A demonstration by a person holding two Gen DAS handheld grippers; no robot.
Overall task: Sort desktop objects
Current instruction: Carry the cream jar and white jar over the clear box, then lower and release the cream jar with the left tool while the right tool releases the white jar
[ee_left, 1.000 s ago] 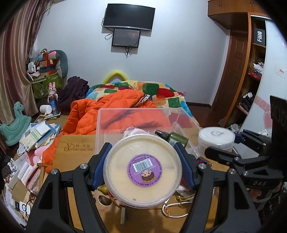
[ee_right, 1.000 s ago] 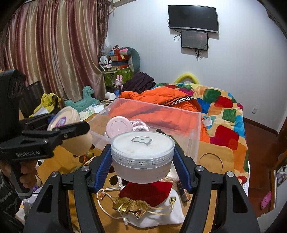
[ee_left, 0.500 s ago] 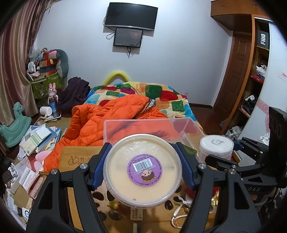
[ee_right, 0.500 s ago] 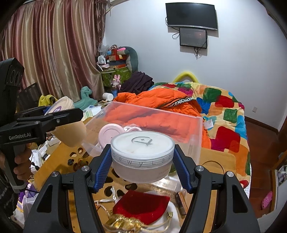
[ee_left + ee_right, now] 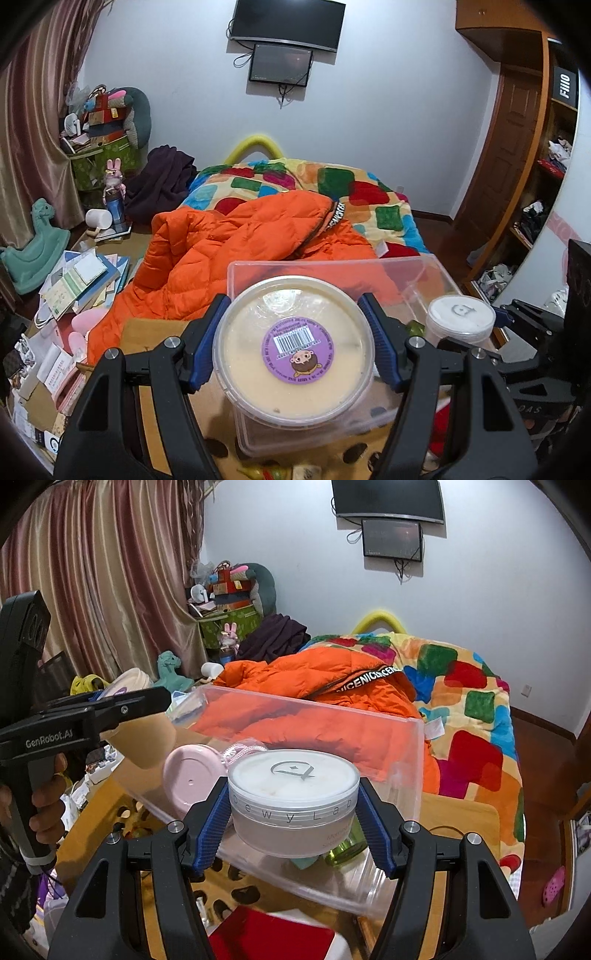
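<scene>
Two containers are carried at once: the left gripper (image 5: 293, 345) clamps a cream tub with a purple barcode sticker (image 5: 293, 349), the right gripper (image 5: 293, 814) a frosted DewyLab jar (image 5: 293, 799). Both hover over the clear plastic bin (image 5: 413, 746), presumably for dropping in beside the pink lid (image 5: 190, 779) and green bottle (image 5: 341, 847); beyond lies the orange jacket (image 5: 221, 251).

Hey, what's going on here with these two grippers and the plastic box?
A person is sorting desk items into a clear plastic bin. The left gripper holds a cream tub with a purple sticker, and the right gripper holds a frosted Dewy Lab jar. Both hang over the bin, which already contains a pink round case and a green bottle.
</scene>
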